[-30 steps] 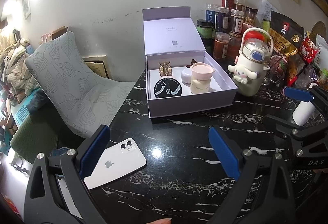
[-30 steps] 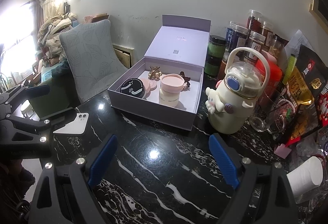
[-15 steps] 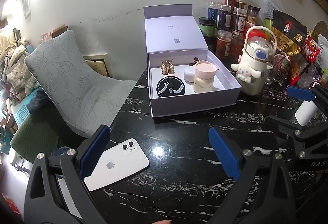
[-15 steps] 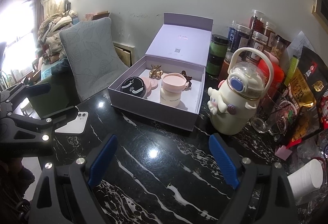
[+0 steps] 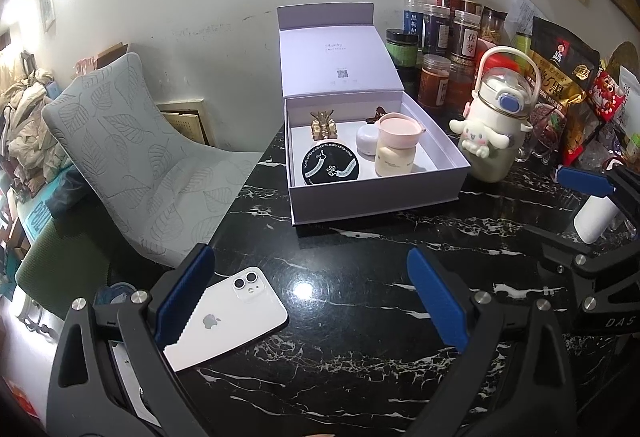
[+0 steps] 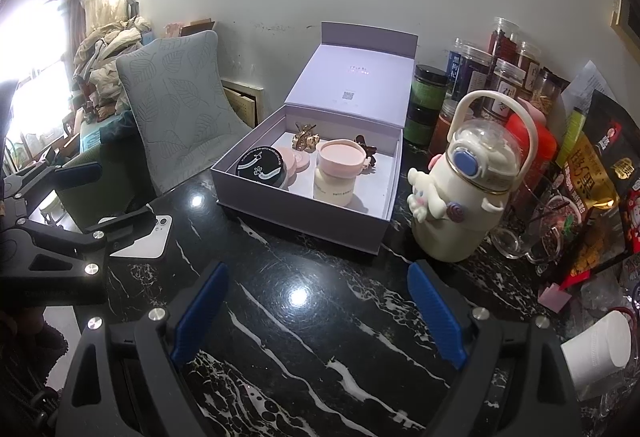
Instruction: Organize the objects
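Note:
An open lilac gift box [image 5: 372, 197] [image 6: 296, 223] stands on the black marble table, lid tipped back against the wall. Inside lie a black round compact [image 5: 330, 166] [image 6: 262, 168], a cream jar with a pink lid [image 5: 396, 153] [image 6: 340, 173], a gold hair clip [image 5: 323, 125] [image 6: 305, 141], a small white pot [image 5: 368, 142] and a dark clip [image 6: 366, 151]. A white phone [image 5: 228, 321] [image 6: 142, 241] lies face down near the table's left edge. My left gripper [image 5: 312, 297] is open above the table, its left finger over the phone. My right gripper [image 6: 318, 311] is open and holds nothing.
A cream cartoon-dog bottle [image 5: 496, 129] [image 6: 468, 197] stands right of the box. Jars [image 5: 452, 53] and snack bags [image 6: 588, 173] crowd the back right. A white paper cup [image 6: 600, 349] lies at the right. A leaf-patterned chair [image 5: 132, 157] stands left of the table.
In the left wrist view the box and bottle have shifted slightly right and the phone slightly up. The right wrist view is almost unchanged. Both grippers stay open.

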### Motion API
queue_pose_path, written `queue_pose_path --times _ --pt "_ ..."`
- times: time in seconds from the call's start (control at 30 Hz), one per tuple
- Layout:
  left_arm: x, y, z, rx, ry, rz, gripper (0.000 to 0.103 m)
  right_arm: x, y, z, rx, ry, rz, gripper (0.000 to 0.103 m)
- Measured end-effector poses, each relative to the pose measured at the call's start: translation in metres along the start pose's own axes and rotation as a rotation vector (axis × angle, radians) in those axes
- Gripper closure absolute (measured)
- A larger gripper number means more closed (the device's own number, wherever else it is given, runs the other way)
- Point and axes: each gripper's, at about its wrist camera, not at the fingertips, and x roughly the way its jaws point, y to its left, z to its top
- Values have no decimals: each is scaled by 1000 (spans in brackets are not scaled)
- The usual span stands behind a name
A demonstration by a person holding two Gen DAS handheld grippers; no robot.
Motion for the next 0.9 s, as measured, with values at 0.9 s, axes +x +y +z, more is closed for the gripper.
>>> queue_pose_path --times 0.9 --pt "1 0 0 -9 4 -13 6 2 3 -2 -2 3 6 11"
